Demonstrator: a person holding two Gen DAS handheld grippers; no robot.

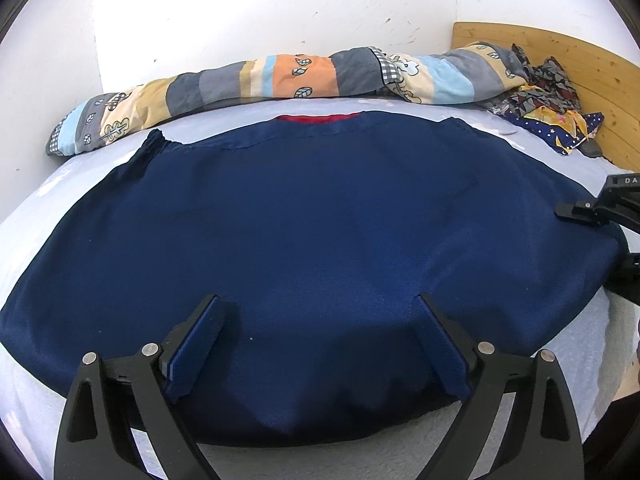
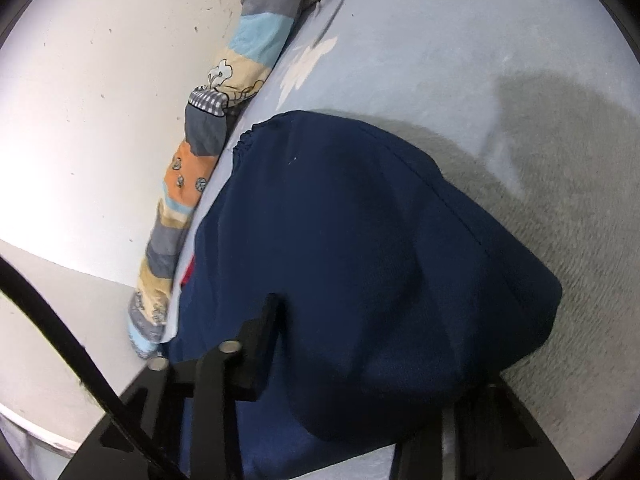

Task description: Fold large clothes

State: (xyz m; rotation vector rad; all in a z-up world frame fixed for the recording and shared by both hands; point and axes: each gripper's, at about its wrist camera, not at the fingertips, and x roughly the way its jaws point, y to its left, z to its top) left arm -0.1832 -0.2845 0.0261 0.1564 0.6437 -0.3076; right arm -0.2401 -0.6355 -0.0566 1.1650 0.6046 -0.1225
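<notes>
On the pale blue bed [image 1: 36, 216], a navy garment [image 1: 304, 216] is lying spread flat. Left gripper [image 1: 316, 304] is resting wide open over its near edge, holding nothing. Right gripper [image 2: 362, 356] is straddling its side, fabric bulging between parted fingers; whether it is clamping cannot be told.

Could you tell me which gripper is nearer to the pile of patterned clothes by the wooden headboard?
Right. The right gripper sits at the navy garment's edge just below the patterned clothes; the left gripper hovers open over the garment's near hem, farther away.
</notes>
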